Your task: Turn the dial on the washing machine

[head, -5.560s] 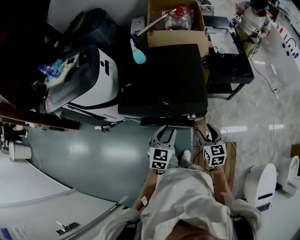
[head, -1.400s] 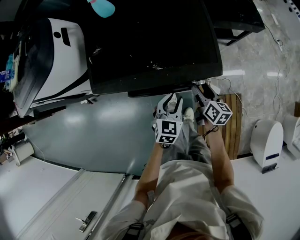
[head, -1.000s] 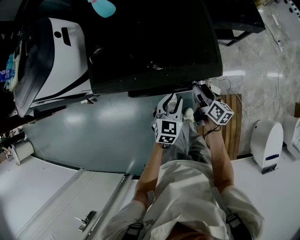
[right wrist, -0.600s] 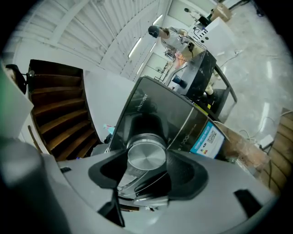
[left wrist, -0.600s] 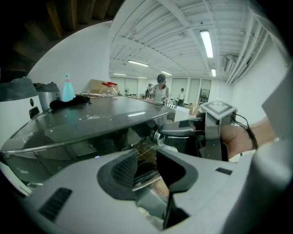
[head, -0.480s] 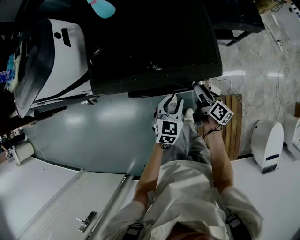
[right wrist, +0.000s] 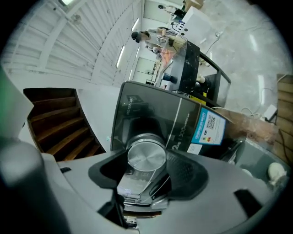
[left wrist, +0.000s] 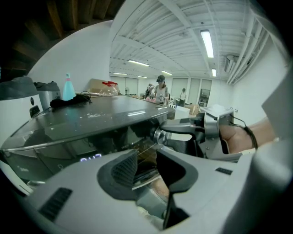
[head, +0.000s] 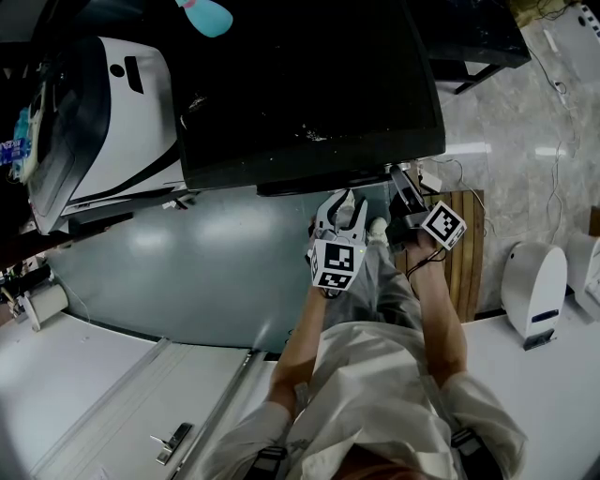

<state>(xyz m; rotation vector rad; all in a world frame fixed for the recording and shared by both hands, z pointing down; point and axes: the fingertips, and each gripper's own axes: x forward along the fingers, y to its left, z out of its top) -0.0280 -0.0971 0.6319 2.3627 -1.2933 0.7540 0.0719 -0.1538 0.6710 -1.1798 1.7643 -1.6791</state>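
Head view: even overhead light, sharp centre, edges bent. Glossy black flat top of the washing machine [head: 309,84] goes near-black; soft glare patches on the grey-green floor [head: 187,281]. Left gripper view: long ceiling strip lights [left wrist: 207,43] upper right blow out, heavy fisheye, foreground soft. Right gripper view: round brushed-metal dial [right wrist: 146,157] catches highlight, corners vignetted black.

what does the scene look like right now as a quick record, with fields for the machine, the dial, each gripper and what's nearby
machine: dark washing machine, top seen from above in the head view
dial: round silver dial on the machine's front panel
right gripper: right gripper, jaws closed on the dial's sides
left gripper: left gripper, jaws apart, nothing between them, held before the machine's front
display: lit digits, too blurred to read
nearby: white appliance left of the machine; blue bottle by its far edge
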